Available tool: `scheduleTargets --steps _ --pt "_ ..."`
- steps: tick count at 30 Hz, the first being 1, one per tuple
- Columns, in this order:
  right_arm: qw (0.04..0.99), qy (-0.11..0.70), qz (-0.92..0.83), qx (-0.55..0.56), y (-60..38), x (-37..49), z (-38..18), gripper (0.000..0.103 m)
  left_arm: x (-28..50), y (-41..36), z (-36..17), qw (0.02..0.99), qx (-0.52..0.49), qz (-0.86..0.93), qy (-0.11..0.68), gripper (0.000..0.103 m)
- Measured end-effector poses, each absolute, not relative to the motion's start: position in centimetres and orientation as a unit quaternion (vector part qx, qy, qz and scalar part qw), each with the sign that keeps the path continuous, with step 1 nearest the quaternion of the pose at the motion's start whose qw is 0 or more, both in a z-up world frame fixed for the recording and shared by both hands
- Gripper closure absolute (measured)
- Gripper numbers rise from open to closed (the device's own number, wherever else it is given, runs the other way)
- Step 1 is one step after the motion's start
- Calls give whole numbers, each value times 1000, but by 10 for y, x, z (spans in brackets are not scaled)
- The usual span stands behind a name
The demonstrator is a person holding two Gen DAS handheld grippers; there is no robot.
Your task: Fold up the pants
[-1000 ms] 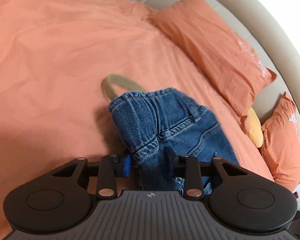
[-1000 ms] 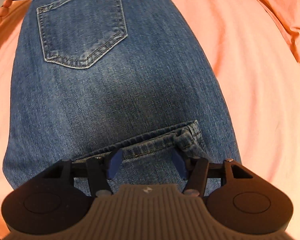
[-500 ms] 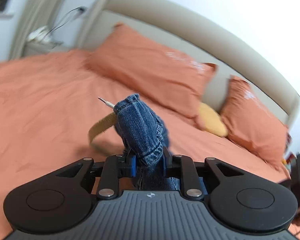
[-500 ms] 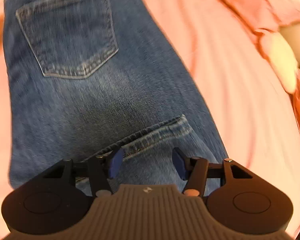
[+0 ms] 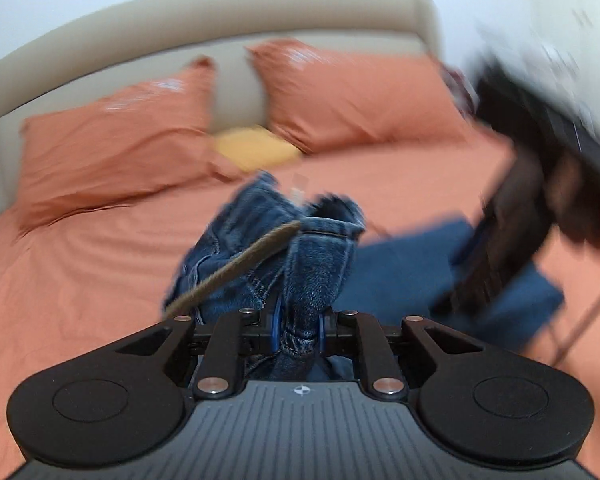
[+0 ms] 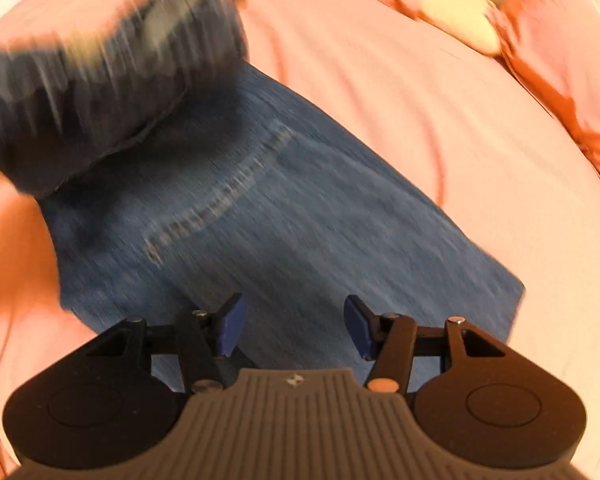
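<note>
Blue denim pants (image 6: 300,232) lie partly folded on the orange bed. My left gripper (image 5: 297,326) is shut on the bunched waistband end of the pants (image 5: 316,260), lifted above the bed, with a tan belt strap (image 5: 236,268) hanging across it. My right gripper (image 6: 294,326) is open and empty, just above the flat denim near its front edge. The lifted waistband end shows blurred at the upper left of the right wrist view (image 6: 112,80). The right gripper shows as a dark blur in the left wrist view (image 5: 540,184).
The orange bedsheet (image 5: 80,272) spreads all around. Two orange pillows (image 5: 112,140) and a yellow cushion (image 5: 256,148) lean on the beige headboard (image 5: 228,12). The pillows also show in the right wrist view (image 6: 560,60).
My left gripper has swung the held waistband end up and round toward the right gripper's side. My right gripper has drawn back a little and stays open over the denim.
</note>
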State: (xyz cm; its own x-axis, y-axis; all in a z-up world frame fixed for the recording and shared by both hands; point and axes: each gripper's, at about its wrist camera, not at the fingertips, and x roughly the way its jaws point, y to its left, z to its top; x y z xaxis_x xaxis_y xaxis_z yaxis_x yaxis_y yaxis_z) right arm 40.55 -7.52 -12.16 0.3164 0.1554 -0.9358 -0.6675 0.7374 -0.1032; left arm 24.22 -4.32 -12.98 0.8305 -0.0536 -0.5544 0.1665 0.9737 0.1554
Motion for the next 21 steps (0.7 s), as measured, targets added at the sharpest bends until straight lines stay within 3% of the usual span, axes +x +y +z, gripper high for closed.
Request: scheduleTargets --steps 5,9,11,16,21 --pt "773 529 255 -239 -100 389 -126 52 244 -82 -177 917 184 -87 344 83" --pt "772 533 254 -235 -113 374 -130 52 248 -80 -179 906 181 -94 370 78" --pt "771 535 252 -236 -116 367 -135 52 255 -74 -170 901 159 -111 388 64" --pt "776 530 253 -233 -123 355 -135 51 256 -60 -147 893 60 -158 418 47" --pt "790 518 249 -215 -127 350 -128 51 247 -41 -122 882 -51 -217 415 42"
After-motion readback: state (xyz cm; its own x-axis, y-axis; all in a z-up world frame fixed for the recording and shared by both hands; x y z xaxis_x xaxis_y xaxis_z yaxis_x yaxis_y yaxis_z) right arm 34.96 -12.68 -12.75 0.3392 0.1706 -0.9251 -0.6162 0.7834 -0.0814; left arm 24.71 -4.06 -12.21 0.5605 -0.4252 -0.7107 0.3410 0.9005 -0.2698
